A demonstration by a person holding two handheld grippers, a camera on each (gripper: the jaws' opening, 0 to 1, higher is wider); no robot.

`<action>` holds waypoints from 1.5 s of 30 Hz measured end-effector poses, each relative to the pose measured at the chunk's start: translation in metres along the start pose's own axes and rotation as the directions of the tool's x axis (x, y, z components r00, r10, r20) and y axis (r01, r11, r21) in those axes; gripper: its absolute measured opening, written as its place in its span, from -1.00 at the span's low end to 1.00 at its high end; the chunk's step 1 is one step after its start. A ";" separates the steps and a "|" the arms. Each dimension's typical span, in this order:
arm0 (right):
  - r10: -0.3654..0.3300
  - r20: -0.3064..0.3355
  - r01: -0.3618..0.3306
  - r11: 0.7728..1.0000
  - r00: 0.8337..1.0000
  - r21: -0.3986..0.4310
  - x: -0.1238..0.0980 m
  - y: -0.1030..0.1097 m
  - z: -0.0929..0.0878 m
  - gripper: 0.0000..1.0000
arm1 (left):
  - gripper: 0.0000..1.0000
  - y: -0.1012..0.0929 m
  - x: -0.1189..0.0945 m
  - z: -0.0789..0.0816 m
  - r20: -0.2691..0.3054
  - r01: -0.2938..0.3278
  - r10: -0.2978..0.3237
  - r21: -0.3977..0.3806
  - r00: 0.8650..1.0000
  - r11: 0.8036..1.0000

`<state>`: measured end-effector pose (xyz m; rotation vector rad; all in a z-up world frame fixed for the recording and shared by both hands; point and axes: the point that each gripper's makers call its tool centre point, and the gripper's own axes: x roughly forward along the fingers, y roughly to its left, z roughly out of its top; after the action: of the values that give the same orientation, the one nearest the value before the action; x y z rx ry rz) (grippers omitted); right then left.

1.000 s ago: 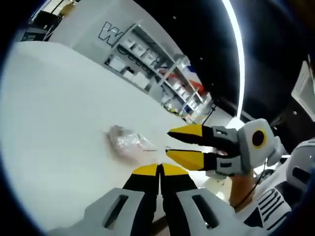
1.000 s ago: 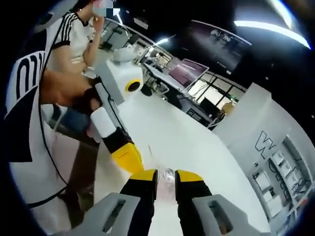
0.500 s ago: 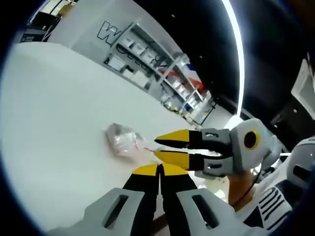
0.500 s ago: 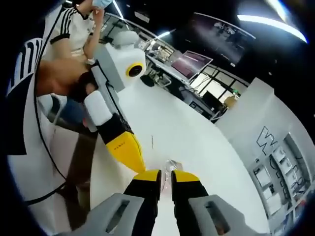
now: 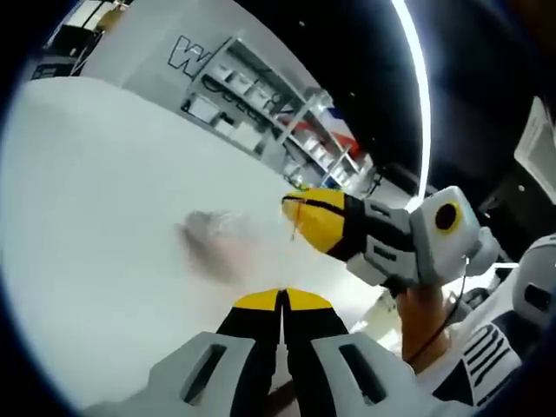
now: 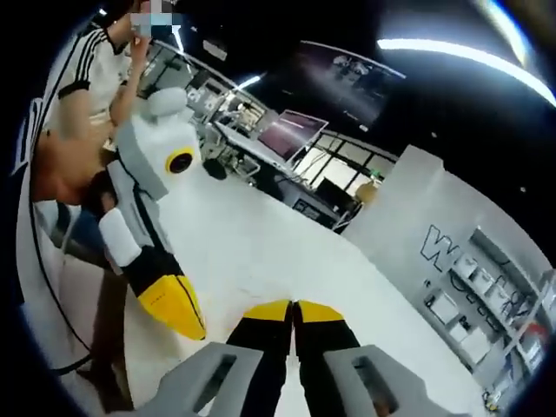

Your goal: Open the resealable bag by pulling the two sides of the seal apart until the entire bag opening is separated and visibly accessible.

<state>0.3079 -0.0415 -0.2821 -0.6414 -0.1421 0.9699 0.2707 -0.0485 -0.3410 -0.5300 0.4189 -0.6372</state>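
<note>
The clear resealable bag (image 5: 213,239) is a blurred, crumpled shape on the white table (image 5: 95,174), just ahead of my left gripper (image 5: 281,296). That gripper is shut, with nothing between its yellow tips. My right gripper (image 5: 294,217) comes in from the right above the bag. It is shut, and a thin red strip of the bag's seal shows at its tip. In the right gripper view my right gripper (image 6: 293,306) stands closed over the table (image 6: 261,252). My left gripper (image 6: 184,317) slants in at the lower left, apart from it.
Metal shelving (image 5: 261,104) and a white wall with large letters stand behind the table's far edge. A person (image 6: 78,95) stands at the table's left side. Desks with monitors (image 6: 287,135) lie beyond. More shelves (image 6: 469,304) are at the right.
My right gripper has gone from slightly open around the bag's edge to shut and has risen. The bag has blurred as it is pulled. My left gripper stays shut.
</note>
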 end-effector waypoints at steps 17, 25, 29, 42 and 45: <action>-0.097 0.131 0.072 0.981 0.987 0.179 0.001 -0.031 0.015 -1.00 | -0.13 0.011 0.000 0.047 0.162 -0.165 0.087 0.567 0.983 0.807; -0.100 0.136 0.076 0.982 0.986 0.172 0.002 -0.036 0.018 -1.00 | -0.11 0.012 0.000 0.054 0.201 -0.167 0.059 0.575 0.978 0.801; -0.098 0.137 0.073 0.982 0.986 0.176 0.003 -0.039 0.019 -1.00 | -0.11 0.016 0.001 0.049 0.180 -0.163 0.075 0.550 0.981 0.819; -0.072 0.125 0.051 0.985 0.989 0.166 0.005 -0.044 0.018 -1.00 | -0.11 0.019 0.005 0.048 0.161 -0.158 0.085 0.520 0.983 0.840; -0.066 0.126 0.045 0.985 0.990 0.165 0.005 -0.048 0.018 -1.00 | -0.12 0.022 0.008 0.050 0.158 -0.158 0.088 0.516 0.984 0.842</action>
<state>0.3387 -0.0483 -0.2415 -0.4225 -0.1940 0.9590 0.3120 -0.0220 -0.3155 -0.0139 0.1386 -0.5592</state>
